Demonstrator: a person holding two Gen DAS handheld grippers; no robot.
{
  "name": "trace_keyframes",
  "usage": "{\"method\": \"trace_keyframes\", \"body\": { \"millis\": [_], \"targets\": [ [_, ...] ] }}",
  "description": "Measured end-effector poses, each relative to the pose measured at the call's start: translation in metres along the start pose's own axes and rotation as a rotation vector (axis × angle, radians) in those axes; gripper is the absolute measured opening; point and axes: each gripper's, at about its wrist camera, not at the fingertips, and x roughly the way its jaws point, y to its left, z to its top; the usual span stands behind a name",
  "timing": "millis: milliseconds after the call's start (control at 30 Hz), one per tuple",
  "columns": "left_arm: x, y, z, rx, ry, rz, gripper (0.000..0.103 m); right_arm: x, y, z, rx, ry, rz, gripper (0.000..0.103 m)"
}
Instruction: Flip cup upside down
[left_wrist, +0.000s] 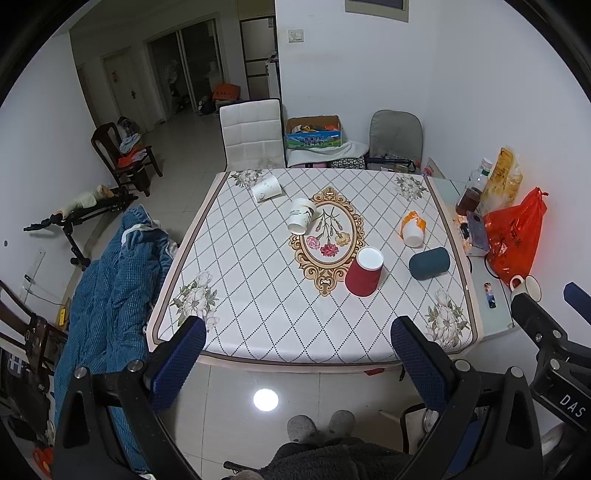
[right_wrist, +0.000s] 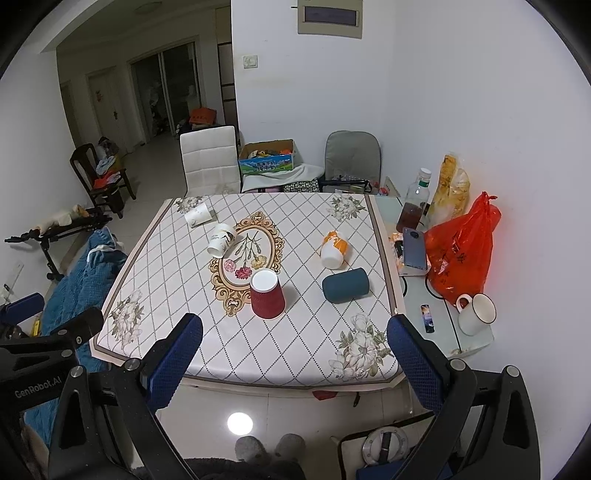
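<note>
A red cup (left_wrist: 364, 272) (right_wrist: 266, 294) stands upside down on the patterned table (left_wrist: 258, 280) (right_wrist: 177, 258). A dark teal cup (left_wrist: 429, 263) (right_wrist: 345, 285) lies on its side to its right. An orange-and-white cup (left_wrist: 413, 229) (right_wrist: 333, 248) lies behind it. Two white paper cups (left_wrist: 302, 216) (left_wrist: 266, 188) (right_wrist: 221, 240) (right_wrist: 199, 215) lie at the far left. My left gripper (left_wrist: 299, 365) and right gripper (right_wrist: 295, 362) are both open and empty, held above the floor in front of the table's near edge.
A glass side table (right_wrist: 439, 306) on the right holds a white mug (right_wrist: 474, 314), a red plastic bag (right_wrist: 461, 254), a bottle (right_wrist: 413, 206) and a phone (right_wrist: 413, 247). A blue quilt (left_wrist: 107, 295) lies left of the table. Chairs (left_wrist: 251, 134) stand behind.
</note>
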Motion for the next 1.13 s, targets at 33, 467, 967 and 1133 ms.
{"method": "trace_keyframes", "body": {
  "millis": [33,467,967,1133],
  "targets": [
    [0.000,0.000,-0.001,0.001,0.000,0.000,0.102,0.000,0.000,0.000,0.000,0.000,0.001,0.102],
    [0.000,-0.002,0.000,-0.001,0.001,0.001,0.102,0.000,-0.002,-0.003,-0.003,0.004,0.006,0.102],
    [-0.003,-0.004,-0.005,-0.007,-0.003,0.007,0.102,0.000,-0.007,-0.004,0.001,0.007,0.017,0.102],
    [-0.005,-0.009,-0.009,-0.016,-0.005,0.008,0.102,0.000,-0.010,-0.004,0.000,0.007,0.019,0.102]
  ]
}}
